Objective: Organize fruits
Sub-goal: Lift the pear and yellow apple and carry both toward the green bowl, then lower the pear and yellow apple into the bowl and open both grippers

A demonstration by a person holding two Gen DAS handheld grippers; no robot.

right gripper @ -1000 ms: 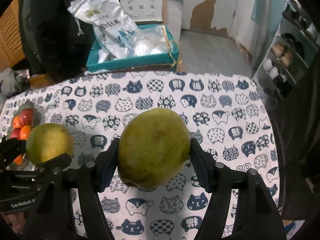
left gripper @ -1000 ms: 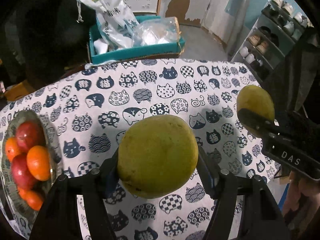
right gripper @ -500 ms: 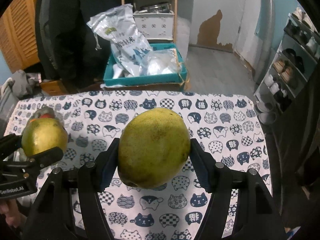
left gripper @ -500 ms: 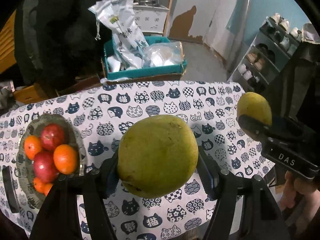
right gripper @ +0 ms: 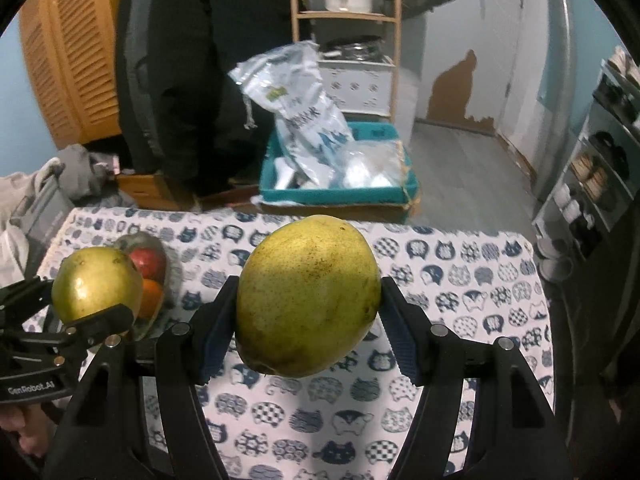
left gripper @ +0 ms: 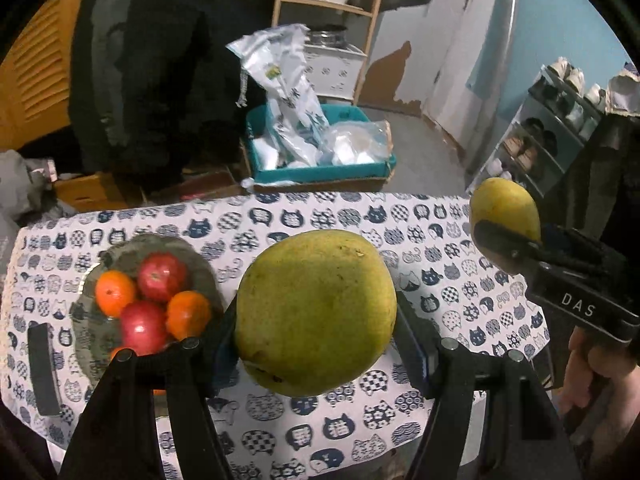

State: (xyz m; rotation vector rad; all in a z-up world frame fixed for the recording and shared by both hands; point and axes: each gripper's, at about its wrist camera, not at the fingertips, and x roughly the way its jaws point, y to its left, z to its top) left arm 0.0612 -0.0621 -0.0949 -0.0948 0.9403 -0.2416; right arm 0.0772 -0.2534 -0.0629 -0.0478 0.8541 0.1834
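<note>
My left gripper [left gripper: 316, 336] is shut on a yellow-green pear [left gripper: 316, 312] and holds it above the cat-print tablecloth [left gripper: 420, 240]. My right gripper [right gripper: 308, 320] is shut on a second pear [right gripper: 308, 296], also held in the air. Each gripper shows in the other's view: the right one with its pear [left gripper: 504, 216] at the right, the left one with its pear [right gripper: 96, 284] at the left. A glass bowl [left gripper: 92, 340] with red apples [left gripper: 162, 276] and oranges [left gripper: 116, 294] sits on the table's left side, left of the left gripper.
A dark flat object [left gripper: 42, 368] lies left of the bowl. Beyond the table's far edge stands a teal box [left gripper: 320, 172] with plastic bags. A shoe rack [left gripper: 540, 144] is at the right, a dark coat [left gripper: 168, 60] and wooden shelf [left gripper: 332, 0] behind.
Both grippers have risen and pulled back from the table with their pears held. More of the table, the bowl and the room behind now show.
</note>
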